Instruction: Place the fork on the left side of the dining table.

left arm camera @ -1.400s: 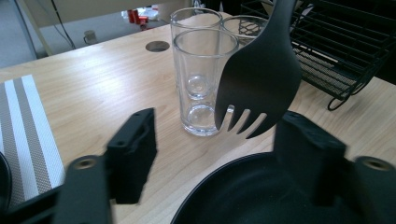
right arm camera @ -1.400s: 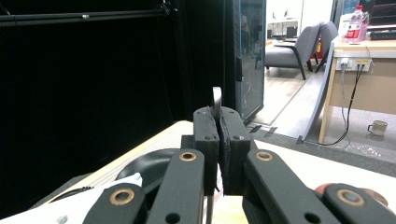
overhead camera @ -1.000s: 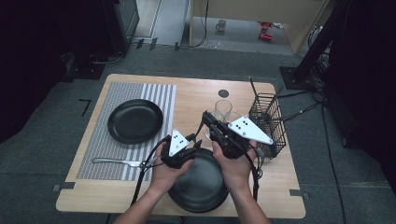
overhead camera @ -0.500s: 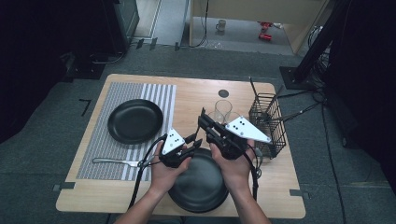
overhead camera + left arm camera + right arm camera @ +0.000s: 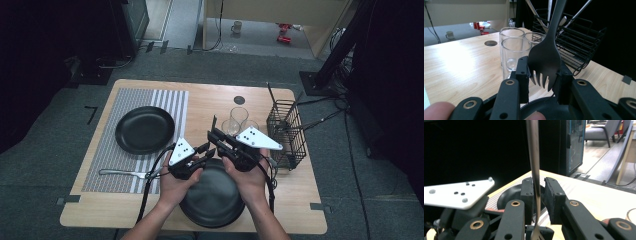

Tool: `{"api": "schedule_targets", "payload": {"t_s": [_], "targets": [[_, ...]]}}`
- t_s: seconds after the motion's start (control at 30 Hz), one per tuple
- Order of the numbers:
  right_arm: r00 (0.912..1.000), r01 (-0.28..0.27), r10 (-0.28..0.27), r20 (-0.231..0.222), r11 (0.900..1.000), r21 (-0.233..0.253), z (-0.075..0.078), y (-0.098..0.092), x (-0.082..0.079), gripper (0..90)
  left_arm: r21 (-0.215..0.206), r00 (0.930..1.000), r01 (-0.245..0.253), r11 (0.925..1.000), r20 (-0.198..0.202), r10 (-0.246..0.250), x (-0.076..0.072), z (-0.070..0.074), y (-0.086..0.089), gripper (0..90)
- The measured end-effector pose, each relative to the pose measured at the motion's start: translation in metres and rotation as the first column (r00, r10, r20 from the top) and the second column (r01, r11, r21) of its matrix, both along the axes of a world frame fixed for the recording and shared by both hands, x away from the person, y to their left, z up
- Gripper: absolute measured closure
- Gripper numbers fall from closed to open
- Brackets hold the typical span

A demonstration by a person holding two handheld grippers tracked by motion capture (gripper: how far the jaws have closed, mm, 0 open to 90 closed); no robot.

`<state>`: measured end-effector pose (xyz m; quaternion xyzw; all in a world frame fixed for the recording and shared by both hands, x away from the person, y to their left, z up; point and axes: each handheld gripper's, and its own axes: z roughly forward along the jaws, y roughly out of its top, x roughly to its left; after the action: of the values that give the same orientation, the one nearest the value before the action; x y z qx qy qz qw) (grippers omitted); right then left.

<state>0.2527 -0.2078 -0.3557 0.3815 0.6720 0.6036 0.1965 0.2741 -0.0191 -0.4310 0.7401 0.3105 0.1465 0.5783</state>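
Note:
A dark metal fork (image 5: 545,56) stands nearly upright, tines down, above the near black plate (image 5: 212,197). My left gripper (image 5: 543,77) is shut on the fork's head, one jaw against each edge. The fork's handle (image 5: 534,157) rises between the jaws of my right gripper (image 5: 539,192); it lies against one pad with a slim gap to the other, so this gripper stands slightly open. From above, the left gripper (image 5: 206,151) and right gripper (image 5: 214,136) meet tip to tip over the plate's far rim, with the fork (image 5: 215,122) poking up between them.
A second black plate (image 5: 145,129) lies on the striped placemat (image 5: 172,102), with a silver fork (image 5: 122,173) near the mat's front edge. Three glasses (image 5: 511,50) stand just behind the grippers. A black wire basket (image 5: 287,132) with utensils is at the right.
Both hands have shifted slightly left and toward the table's far side, and the two grippers have drawn closer together around the fork.

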Motion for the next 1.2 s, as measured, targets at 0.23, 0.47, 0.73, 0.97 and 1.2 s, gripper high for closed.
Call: {"api": "schedule_targets", "payload": {"t_s": [0.23, 0.47, 0.73, 0.97, 1.2], "targets": [[0.9968, -0.079, 0.079, 0.011, 0.996, 0.028, -0.008, -0.004, 0.006, 83.3, -0.001, 0.9998, 0.022, 0.9998, -0.004, -0.022, 0.000, -0.003, 0.000, 71.7], [0.9998, 0.022, -0.022, 0.002, 1.000, -0.001, -0.011, -0.003, 0.005, 87.4, 0.037, 0.9997, 0.000, 0.9993, -0.023, 0.000, 0.001, -0.006, -0.005, 69.9], [0.9920, 0.120, -0.120, 0.039, 0.993, -0.002, -0.011, -0.006, 0.004, 88.6, 0.079, 0.9989, -0.046, 0.9959, 0.015, 0.045, -0.006, -0.010, -0.010, 59.0], [0.9882, 0.151, -0.151, 0.026, 0.989, 0.003, -0.013, -0.006, 0.004, 88.6, 0.041, 0.9917, -0.089, 0.9952, 0.097, 0.084, -0.017, -0.005, -0.011, 63.8], [0.9852, 0.171, -0.171, 0.013, 0.985, 0.036, -0.015, -0.004, 0.003, 88.5, 0.086, 0.9864, -0.144, 0.9858, 0.092, 0.136, -0.015, -0.007, -0.021, 63.6]]}}
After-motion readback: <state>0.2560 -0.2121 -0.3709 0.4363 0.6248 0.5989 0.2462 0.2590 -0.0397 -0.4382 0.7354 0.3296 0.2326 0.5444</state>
